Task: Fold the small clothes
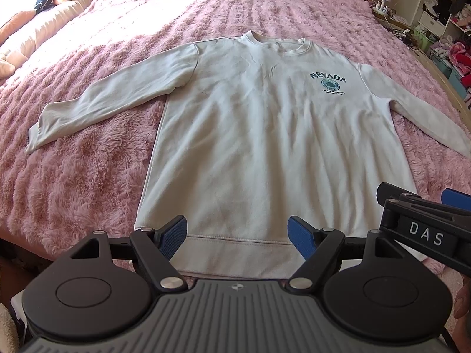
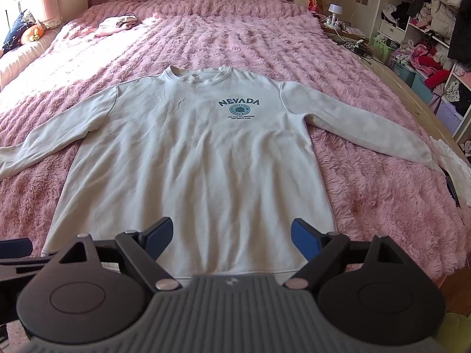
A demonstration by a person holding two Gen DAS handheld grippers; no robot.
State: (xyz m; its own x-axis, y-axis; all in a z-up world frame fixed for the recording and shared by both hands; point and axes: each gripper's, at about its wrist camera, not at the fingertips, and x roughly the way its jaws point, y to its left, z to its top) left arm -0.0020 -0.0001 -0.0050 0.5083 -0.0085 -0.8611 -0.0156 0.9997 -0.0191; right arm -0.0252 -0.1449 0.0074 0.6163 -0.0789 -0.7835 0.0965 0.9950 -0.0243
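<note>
Left wrist view: a pink fuzzy bedspread point(image 1: 103, 158) carries a white sweatshirt point(image 1: 265, 147) lying flat, collar away, hem nearest. The left gripper point(image 1: 238, 236) gapes wide above the hem.

Right wrist view: the same sweatshirt lies lengthwise up the bed, sleeves spread sideways. The right gripper point(image 2: 232, 238) is also wide, empty.

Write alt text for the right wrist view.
A white NEVADA sweatshirt lies flat, face up, sleeves spread, on a fluffy pink bedspread. The open right gripper hovers over its hem, holding nothing.
</note>
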